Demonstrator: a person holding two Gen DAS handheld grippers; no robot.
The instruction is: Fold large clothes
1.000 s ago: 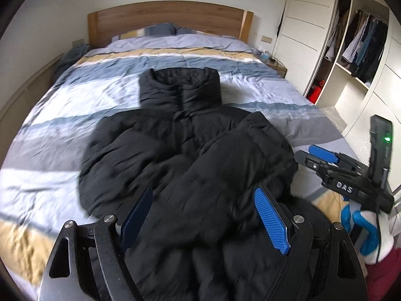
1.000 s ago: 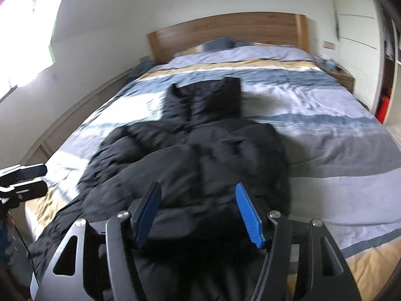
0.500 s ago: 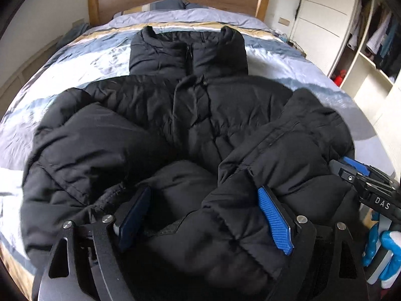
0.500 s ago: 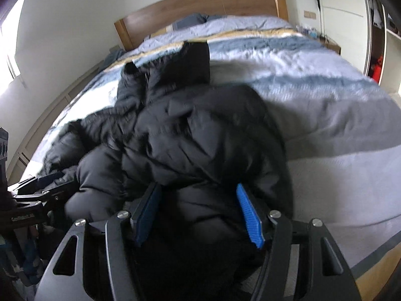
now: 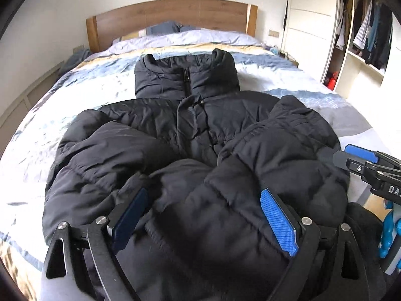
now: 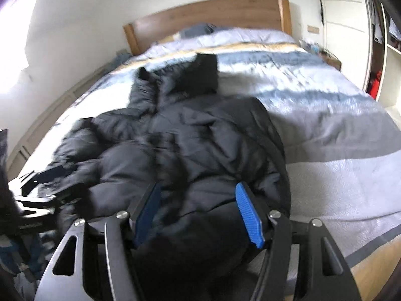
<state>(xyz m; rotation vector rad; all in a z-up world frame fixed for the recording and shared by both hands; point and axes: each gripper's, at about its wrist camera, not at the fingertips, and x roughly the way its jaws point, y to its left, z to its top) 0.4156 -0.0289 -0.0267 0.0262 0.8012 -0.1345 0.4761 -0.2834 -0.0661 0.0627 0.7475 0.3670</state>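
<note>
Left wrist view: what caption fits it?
Left gripper open over a black puffer jacket spread on a striped bed.

Matt quilted cloth jacket (image 5: 190, 130), textured pads (image 5: 278, 220), wooden headboard (image 5: 170, 15)

Open bed (image 6: 338, 125) is left right of the jacket (image 5: 200, 138); passage beyond is blocked by the headboard (image 5: 170, 17).

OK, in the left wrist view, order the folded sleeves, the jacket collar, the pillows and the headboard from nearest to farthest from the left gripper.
1. Folded sleeves, between the left gripper's fingers.
2. Jacket collar, mid-bed, straight ahead.
3. Pillows, at the bed's head.
4. Headboard, against the wall behind them.
</note>
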